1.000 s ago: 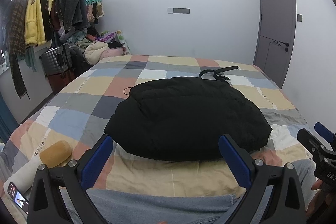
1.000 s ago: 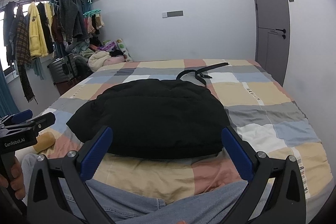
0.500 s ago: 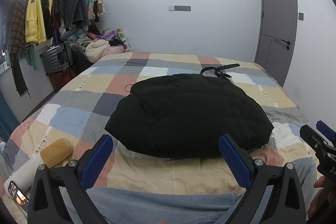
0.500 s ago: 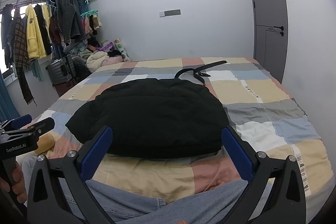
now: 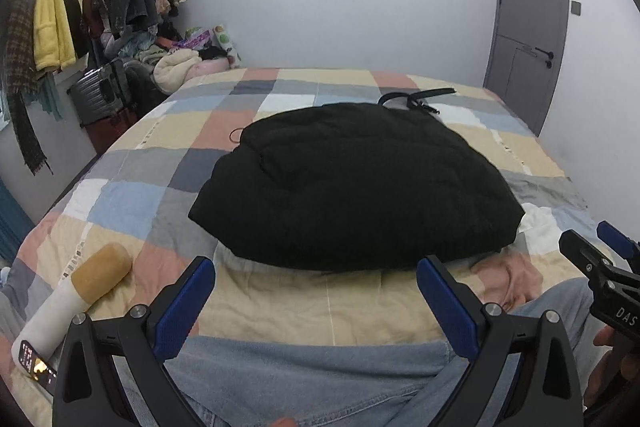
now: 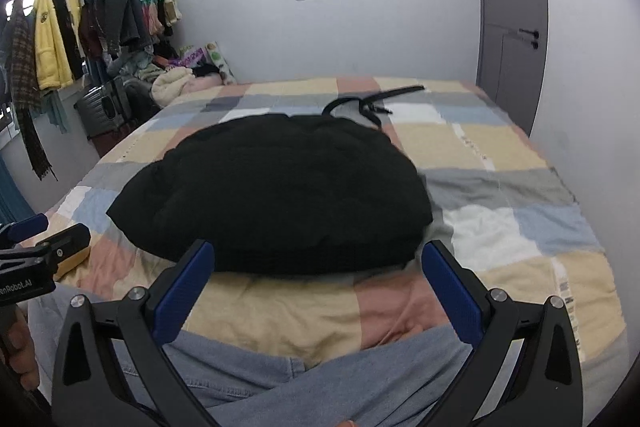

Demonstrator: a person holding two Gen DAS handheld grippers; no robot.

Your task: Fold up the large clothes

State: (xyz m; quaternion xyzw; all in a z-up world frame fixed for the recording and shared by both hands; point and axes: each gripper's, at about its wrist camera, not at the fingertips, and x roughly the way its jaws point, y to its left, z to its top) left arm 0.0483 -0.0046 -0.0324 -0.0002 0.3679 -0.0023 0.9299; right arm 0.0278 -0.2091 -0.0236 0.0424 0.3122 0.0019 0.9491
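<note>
A: What does the left wrist camera show?

B: The left tongs hang low over the near edge of the bed, blue pads spread wide apart with nothing between them. Just beyond them a black padded jacket, folded into a rounded bundle, lies on the checked bedspread around the middle of the bed. A black belt lies past its far edge. To the left, near the bed's corner, a white and tan cylinder rests on the cover, with a lit phone at its near end. The right tongs poke in at the right edge. Jeans-clad legs fill the bottom.

A: And the right wrist camera?

B: The right tongs are likewise spread apart and hold nothing, close above the bedspread. The jacket sits just ahead, slightly left of centre, and the belt curls behind it. The left tongs show at the left edge. A rack of hanging clothes and a grey door stand at the walls
</note>
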